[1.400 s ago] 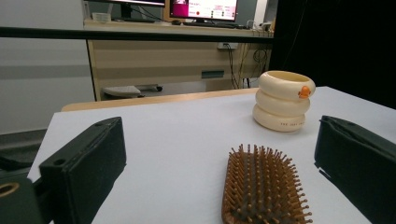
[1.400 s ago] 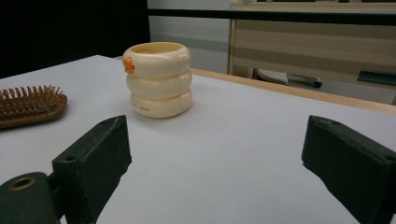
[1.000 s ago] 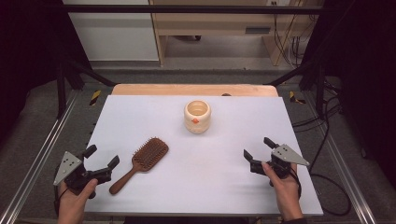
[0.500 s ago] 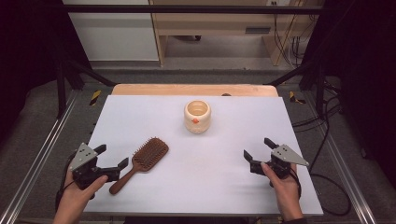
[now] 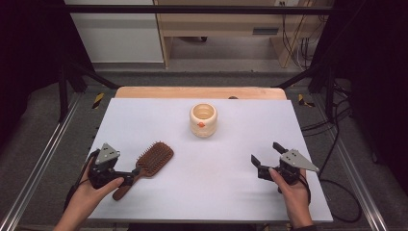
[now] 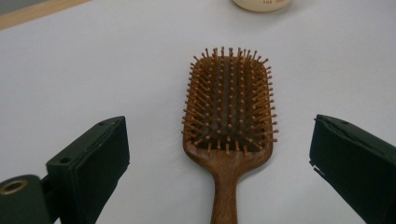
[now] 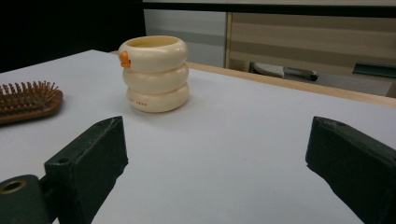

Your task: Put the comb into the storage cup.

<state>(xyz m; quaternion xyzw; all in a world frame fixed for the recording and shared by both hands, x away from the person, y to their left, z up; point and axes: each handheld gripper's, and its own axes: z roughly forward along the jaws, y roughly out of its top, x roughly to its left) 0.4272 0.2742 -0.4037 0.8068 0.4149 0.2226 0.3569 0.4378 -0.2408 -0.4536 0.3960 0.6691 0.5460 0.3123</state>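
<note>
A brown wooden paddle hairbrush lies bristles up on the white table, at the front left, its handle pointing toward the person. My left gripper is open, one jaw on each side of the handle just below the brush head, and neither jaw touches it. The left gripper holds nothing. A cream ribbed cup with an orange mark stands upright at the table's middle back. My right gripper is open and bare at the front right, facing the cup from a distance.
A wooden strip runs along the table's far edge. Metal frame rails flank the table, with cables on the floor at the right. The brush head appears at the left of the right gripper view.
My left gripper has moved right, toward the brush, and its open jaws now straddle the handle. The right gripper, the brush and the cup have stayed put.
</note>
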